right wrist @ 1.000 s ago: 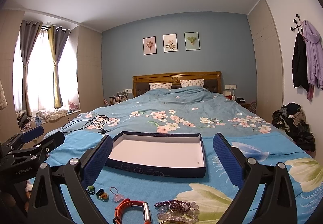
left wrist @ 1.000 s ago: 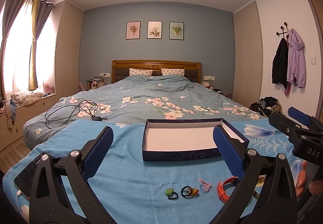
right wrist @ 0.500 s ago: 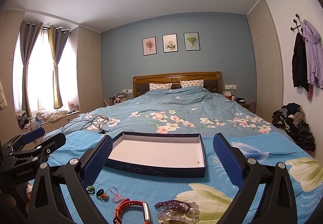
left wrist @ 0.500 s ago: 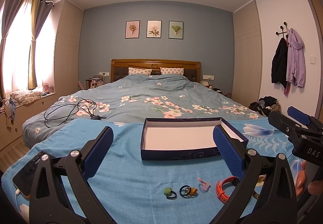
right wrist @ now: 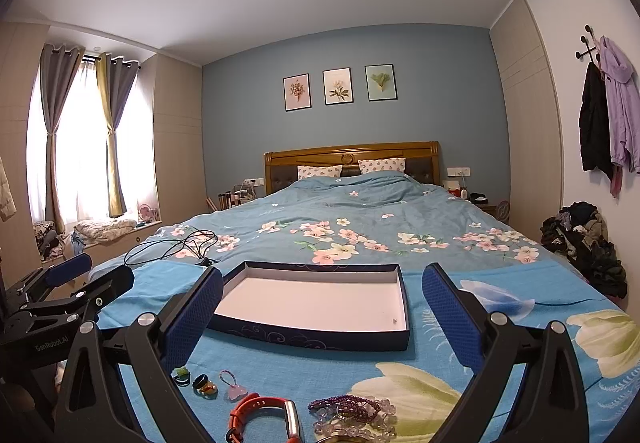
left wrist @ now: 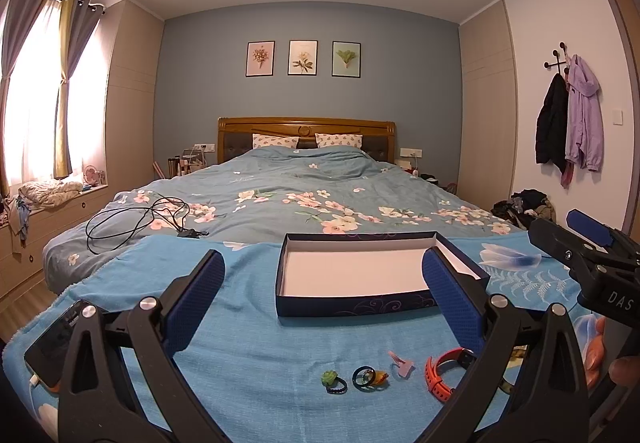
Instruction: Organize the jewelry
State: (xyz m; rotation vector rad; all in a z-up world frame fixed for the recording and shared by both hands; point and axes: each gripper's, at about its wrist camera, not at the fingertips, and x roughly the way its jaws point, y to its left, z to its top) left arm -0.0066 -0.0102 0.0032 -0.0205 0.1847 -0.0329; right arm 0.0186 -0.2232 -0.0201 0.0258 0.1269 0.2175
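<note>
**Box nearly bare, jewelry outside it**

I see the box (right wrist: 316,303) lying open on the blue blanket (left wrist: 248,347) on the bed; its white floor holds only one tiny speck near the right front corner. In front of it, on the blanket, lie two rings (left wrist: 333,381), a pink charm (left wrist: 402,363), an orange watch (right wrist: 264,417) and beaded bracelets (right wrist: 352,413). My left hand-held gripper (left wrist: 322,303) and right hand-held gripper (right wrist: 322,313) are both spread wide, holding nothing.
</note>
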